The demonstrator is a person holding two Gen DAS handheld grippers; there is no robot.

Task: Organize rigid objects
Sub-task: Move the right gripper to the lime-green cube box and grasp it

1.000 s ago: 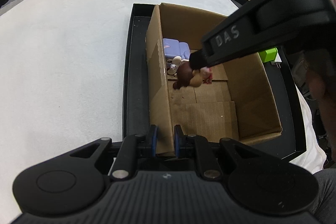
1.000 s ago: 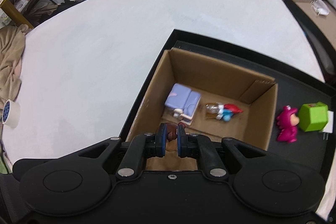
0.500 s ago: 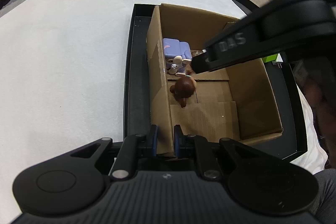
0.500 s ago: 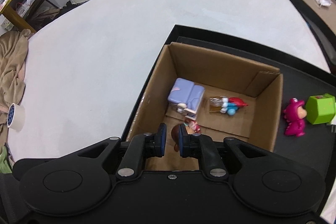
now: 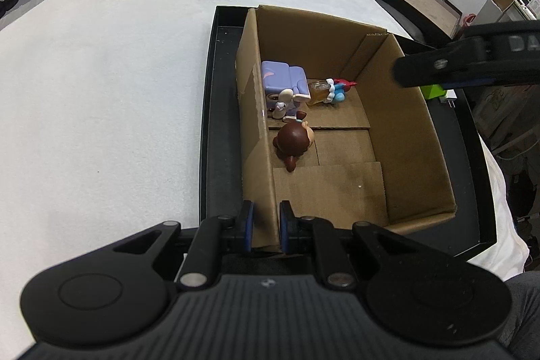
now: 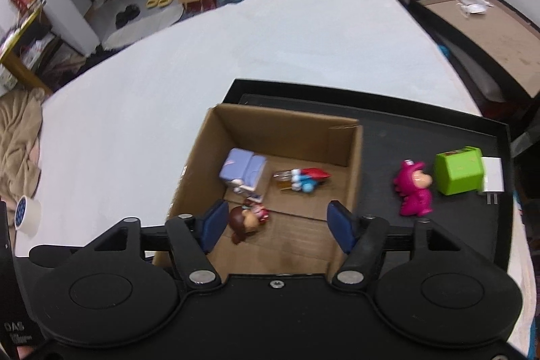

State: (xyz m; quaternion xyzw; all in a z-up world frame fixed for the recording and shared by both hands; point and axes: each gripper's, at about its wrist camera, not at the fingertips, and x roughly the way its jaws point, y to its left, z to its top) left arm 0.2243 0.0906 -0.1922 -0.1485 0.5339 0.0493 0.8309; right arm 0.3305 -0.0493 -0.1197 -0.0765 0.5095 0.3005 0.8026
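**Three toys boxed, two or three things still out on the tray**

Three toys lay inside the cardboard box (image 6: 290, 137): a lilac block toy (image 6: 243, 170) at about 10 o'clock on the box floor, a red-and-blue figure (image 6: 303, 179) lying flat at about 1 o'clock, and a brown-haired doll (image 6: 248, 220) on its side near the left wall, at about 8 o'clock. The right gripper (image 6: 276, 221) hung above the box with its jaws spread wide and nothing between them; the doll lay free beneath its left pad. The left gripper (image 5: 265, 226) was pinched narrow on the box's near left wall, seemingly steadying it.

Left to do, by my reading: the pink figure (image 6: 413, 188) stood on the black tray (image 6: 438, 130) just outside the box at 3 o'clock, with the green cube (image 6: 459, 169) just beside it, farther right. A white plug (image 6: 492, 179) touched the cube's far side; whether it counted as part of the sort was unclear. Roughly the halfway mark.

Hard to make out: the right-wrist view was smeared with motion blur, so toy details were soft. In the left-wrist view the right gripper's arm covered most of the green cube and hid the pink figure entirely. The box's near wall was cut off by both gripper bodies.
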